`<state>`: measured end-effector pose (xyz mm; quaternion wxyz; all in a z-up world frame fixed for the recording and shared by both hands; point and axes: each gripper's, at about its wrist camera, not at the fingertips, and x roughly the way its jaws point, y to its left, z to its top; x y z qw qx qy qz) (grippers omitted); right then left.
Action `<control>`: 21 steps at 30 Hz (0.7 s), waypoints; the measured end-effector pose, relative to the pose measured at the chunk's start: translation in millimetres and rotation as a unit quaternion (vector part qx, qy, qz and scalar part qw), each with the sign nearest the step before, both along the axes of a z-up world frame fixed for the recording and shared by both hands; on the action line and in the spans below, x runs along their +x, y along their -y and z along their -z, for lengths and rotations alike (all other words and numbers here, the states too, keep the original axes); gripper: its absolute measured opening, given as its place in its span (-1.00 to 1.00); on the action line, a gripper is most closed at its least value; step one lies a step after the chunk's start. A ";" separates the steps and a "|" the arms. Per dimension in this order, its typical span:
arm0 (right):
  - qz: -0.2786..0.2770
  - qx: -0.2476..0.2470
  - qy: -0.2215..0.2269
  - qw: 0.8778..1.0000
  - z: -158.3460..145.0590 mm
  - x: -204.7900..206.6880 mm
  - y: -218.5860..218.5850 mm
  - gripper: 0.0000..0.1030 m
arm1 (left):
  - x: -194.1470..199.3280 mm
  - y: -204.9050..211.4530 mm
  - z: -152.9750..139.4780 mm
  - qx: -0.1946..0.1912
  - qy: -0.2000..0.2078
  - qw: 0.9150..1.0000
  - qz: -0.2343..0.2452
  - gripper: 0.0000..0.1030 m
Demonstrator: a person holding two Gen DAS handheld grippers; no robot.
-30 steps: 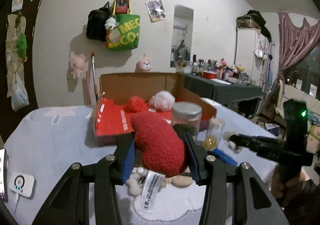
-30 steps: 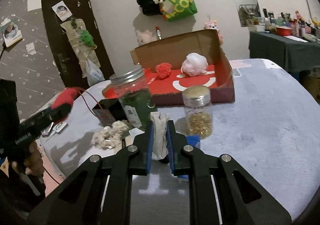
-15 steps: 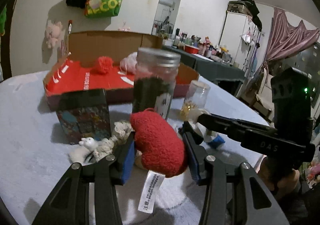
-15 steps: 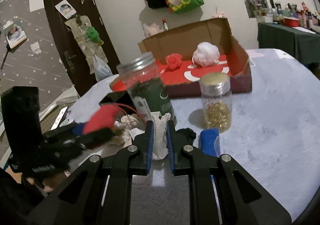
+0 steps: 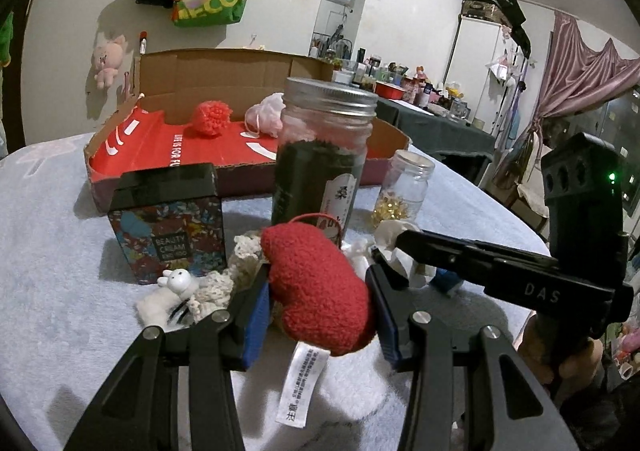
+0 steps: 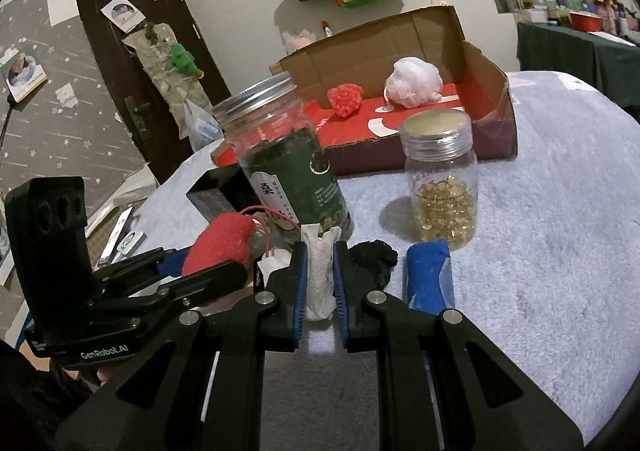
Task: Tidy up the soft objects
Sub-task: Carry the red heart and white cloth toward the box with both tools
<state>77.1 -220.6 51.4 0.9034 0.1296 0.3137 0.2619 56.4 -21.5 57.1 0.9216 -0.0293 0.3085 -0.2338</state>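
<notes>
Left claw (image 5: 318, 305) clamped on a red plush heart (image 5: 318, 287), its white tag hanging at 6 o'clock. Right claw (image 6: 320, 275) pinched tight on a white mesh pouch (image 6: 318, 271) just above the pale blue surface (image 6: 560, 251). At 12 o'clock of both claws stands a tall jar (image 6: 288, 155) of dark leaves; beyond it, the open cardboard box (image 6: 492, 91) holds 2 soft items: a red pompom (image 6: 345, 99) and a pink puff (image 6: 414, 83).

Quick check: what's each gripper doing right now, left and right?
Left gripper: shut on the red plush heart.
Right gripper: shut on the white cloth pouch.
</notes>
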 end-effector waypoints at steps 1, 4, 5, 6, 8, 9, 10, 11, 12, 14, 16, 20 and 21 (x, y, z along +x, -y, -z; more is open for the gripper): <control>0.000 0.001 -0.001 1.000 -0.3 0.3 0.8 -0.76 | 0.1 -2.6 -1.8 -0.003 -0.002 1.000 -0.003 -0.06; 0.003 0.006 -0.002 1.000 -1.9 0.0 5.2 -0.76 | 2.7 -13.3 -9.5 -0.019 -0.014 1.000 -0.007 -0.06; 0.003 0.009 -0.004 1.000 -2.3 0.5 7.0 -0.76 | 3.8 -18.8 -12.2 -0.025 -0.019 0.999 -0.010 -0.06; 0.004 0.013 -0.005 1.000 -2.8 0.7 9.4 -0.76 | 4.0 -22.1 -13.6 -0.028 -0.021 0.999 -0.011 -0.06; 0.006 0.018 -0.006 1.000 -4.0 0.4 13.0 -0.76 | 5.8 -30.5 -16.0 -0.039 -0.031 0.999 -0.015 -0.06; 0.007 0.020 -0.007 1.000 -4.3 0.3 14.7 -0.76 | 6.7 -34.9 -16.7 -0.043 -0.037 0.998 -0.018 -0.06; 0.007 0.022 -0.008 1.000 -4.6 0.2 16.0 -0.76 | 7.4 -38.8 -17.6 -0.045 -0.041 0.998 -0.021 -0.06; 0.007 0.024 -0.009 1.000 -5.0 0.0 17.5 -0.76 | 6.9 -43.0 -18.5 -0.048 -0.042 0.998 -0.024 -0.06; 0.009 0.024 -0.009 1.000 -5.6 -0.6 18.4 -0.76 | 5.7 -46.5 -19.5 -0.048 -0.041 0.998 -0.027 -0.06; 0.012 0.022 -0.007 1.000 -7.1 -1.9 20.9 -0.76 | 4.4 -52.9 -21.5 -0.045 -0.039 0.998 -0.036 -0.06; 0.014 0.024 -0.009 1.000 -7.8 -2.5 24.0 -0.76 | 2.7 -58.5 -22.1 -0.042 -0.039 0.997 -0.042 -0.06; 0.022 0.032 -0.016 0.999 -8.0 -1.0 34.8 -0.76 | 3.0 -74.9 -21.2 -0.039 -0.046 0.996 -0.061 -0.06; 0.023 0.034 -0.019 0.999 -7.9 -0.4 37.2 -0.76 | 2.8 -79.6 -20.4 -0.038 -0.047 0.996 -0.067 -0.06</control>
